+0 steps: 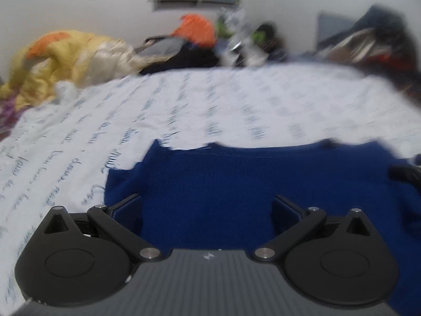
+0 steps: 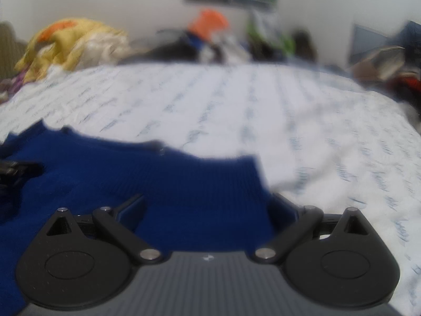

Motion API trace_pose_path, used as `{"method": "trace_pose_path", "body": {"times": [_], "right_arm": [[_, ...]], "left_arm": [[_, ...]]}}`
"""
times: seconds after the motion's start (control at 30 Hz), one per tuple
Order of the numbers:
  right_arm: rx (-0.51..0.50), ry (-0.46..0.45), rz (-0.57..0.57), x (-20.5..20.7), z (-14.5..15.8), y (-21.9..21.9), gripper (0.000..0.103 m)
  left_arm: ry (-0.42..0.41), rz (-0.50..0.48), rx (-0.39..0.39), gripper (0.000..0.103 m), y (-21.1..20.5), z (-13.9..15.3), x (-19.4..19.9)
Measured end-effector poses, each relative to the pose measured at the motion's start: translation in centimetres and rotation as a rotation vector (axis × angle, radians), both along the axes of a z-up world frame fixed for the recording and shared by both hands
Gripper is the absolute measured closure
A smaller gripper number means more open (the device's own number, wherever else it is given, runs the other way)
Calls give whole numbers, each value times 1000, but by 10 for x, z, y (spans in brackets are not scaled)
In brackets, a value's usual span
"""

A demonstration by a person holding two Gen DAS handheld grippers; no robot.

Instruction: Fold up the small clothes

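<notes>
We note the sweater [image 1: 210, 184] is matt blue knit, finely ribbed. The sheet [image 1: 184, 110] is crinkled white cloth with printed script. Each tool, left [image 1: 207, 210] and right [image 2: 208, 210], shows matt black plastic, bright metal pins, and a ridged grey body.

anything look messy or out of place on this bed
The blue sweater lies fairly flat on the sheet, though its far edge is uneven. Along the far side sits a jumbled heap: a crumpled yellow quilt and loose clothes. Nothing looks spilled or damaged.
</notes>
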State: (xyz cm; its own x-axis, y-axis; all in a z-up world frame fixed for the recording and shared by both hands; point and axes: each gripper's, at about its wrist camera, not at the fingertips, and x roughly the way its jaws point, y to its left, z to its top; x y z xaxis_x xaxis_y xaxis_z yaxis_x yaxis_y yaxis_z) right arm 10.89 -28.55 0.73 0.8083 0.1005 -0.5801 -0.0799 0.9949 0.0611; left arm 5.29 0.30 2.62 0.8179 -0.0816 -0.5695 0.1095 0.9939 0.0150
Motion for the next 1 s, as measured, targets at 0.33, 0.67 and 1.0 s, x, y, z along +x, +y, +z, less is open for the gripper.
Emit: {"method": "trace_pose_path", "body": {"times": [0.33, 0.67, 1.0], "right_arm": [[-13, 62, 139, -80, -19, 20, 0], [-100, 71, 216, -132, -20, 43, 0], [-20, 25, 169, -146, -23, 18, 0]], "left_arm": [[57, -149, 65, 0, 4, -23, -73], [110, -73, 22, 0, 47, -23, -109], [171, 185, -587, 0, 120, -16, -146]]}}
